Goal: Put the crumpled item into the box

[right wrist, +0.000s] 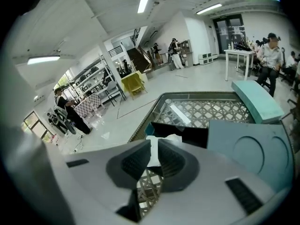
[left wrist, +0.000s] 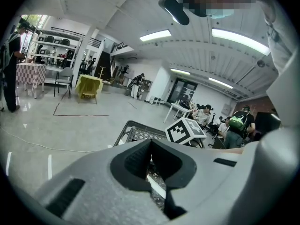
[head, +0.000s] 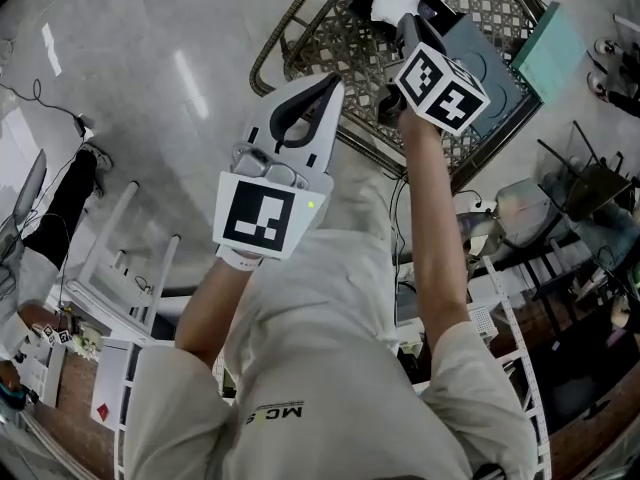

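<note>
1. Left tool (head: 322, 90): jaws closed on nothing, short of the near edge of the lattice surface (head: 340, 43). It's the farther one from the job.
2. Right tool (head: 400, 26): clamped on the white crumpled item (head: 392, 2), out over the surface.
3. Item sits at the near edge of the box (right wrist: 197, 136). The dark opening is just ahead and right of the tips, with the teal flap (right wrist: 248, 149) open to the right. My read: short push forward, then release.

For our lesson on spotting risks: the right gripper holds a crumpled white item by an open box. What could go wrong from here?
The right gripper pinches only part of the crumpled item, so it may slip early.
Released off-centre, it may miss the box and land on the lattice table.
</note>
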`<state>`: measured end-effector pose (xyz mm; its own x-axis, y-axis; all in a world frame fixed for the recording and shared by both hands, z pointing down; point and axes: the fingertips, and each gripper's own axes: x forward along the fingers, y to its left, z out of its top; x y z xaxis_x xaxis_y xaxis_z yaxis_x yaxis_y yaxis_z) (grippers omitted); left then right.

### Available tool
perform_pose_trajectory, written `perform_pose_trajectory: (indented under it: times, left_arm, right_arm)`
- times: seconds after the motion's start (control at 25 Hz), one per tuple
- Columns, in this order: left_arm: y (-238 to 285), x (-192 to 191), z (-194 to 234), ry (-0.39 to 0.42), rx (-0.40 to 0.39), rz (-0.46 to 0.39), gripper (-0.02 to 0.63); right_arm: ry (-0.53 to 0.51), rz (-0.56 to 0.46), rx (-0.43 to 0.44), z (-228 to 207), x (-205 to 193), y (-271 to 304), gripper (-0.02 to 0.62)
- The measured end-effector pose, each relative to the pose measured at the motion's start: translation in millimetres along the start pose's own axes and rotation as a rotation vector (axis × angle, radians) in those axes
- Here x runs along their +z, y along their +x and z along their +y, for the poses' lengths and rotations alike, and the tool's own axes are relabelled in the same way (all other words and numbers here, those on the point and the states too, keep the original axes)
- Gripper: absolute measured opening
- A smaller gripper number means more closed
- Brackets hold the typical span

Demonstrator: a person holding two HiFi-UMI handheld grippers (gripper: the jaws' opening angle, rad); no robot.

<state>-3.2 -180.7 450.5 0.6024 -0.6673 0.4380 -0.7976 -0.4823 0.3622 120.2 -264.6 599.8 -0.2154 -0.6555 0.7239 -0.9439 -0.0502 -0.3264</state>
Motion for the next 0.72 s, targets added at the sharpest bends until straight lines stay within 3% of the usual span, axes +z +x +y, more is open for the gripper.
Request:
perform_pose_trajectory:
  times: [0.72]
  left_arm:
    - [-53.7, 35.6, -44.3, 0.107, -0.089, -0.082, 0.025]
  right_arm:
    - [-0.127, -0.242, 0.067, 37.0, 43.4, -137.5, 0.028]
